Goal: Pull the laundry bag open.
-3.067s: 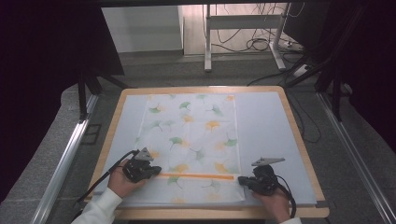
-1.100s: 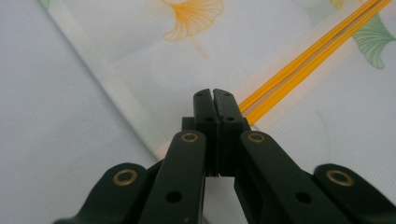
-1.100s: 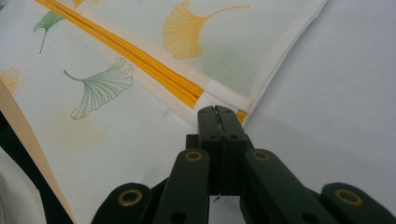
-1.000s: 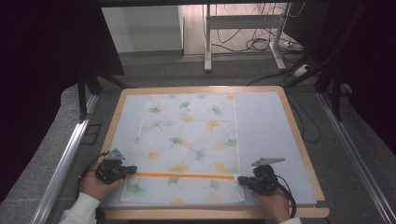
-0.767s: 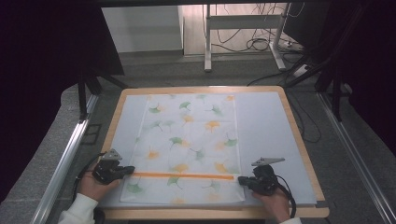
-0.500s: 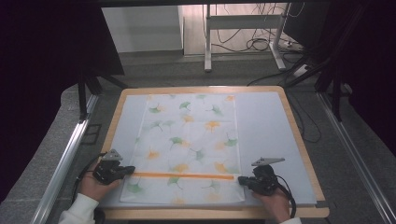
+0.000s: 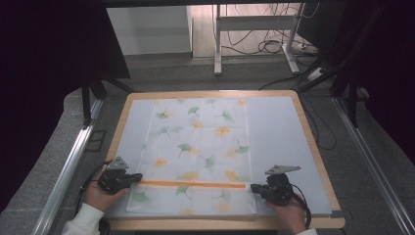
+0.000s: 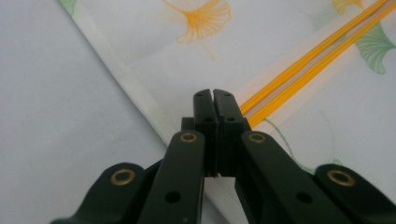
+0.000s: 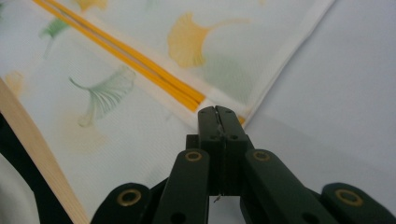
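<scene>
A white cloth (image 7: 200,142) printed with green and orange ginkgo leaves lies flat on the pale table top (image 7: 279,132). An orange stripe (image 7: 191,184) runs across its near part. My left gripper (image 7: 138,176) is shut on the cloth's left edge at the stripe's end; in the left gripper view the closed jaws (image 8: 213,93) sit over the hem beside the stripe (image 8: 299,70). My right gripper (image 7: 254,188) is shut on the cloth's right edge at the stripe's other end, and its closed tips (image 9: 216,109) cover the stripe (image 9: 140,65) there.
A wooden rim (image 7: 313,142) frames the table; it runs close to my right gripper (image 9: 28,135). Metal rails (image 7: 68,166) flank the table on both sides. Cables (image 7: 274,46) and a white stand (image 7: 218,49) are on the floor beyond the far edge.
Since the earliest frame my left gripper has moved left, and the orange stripe now reaches further left with it. Over the last second nothing has moved.
</scene>
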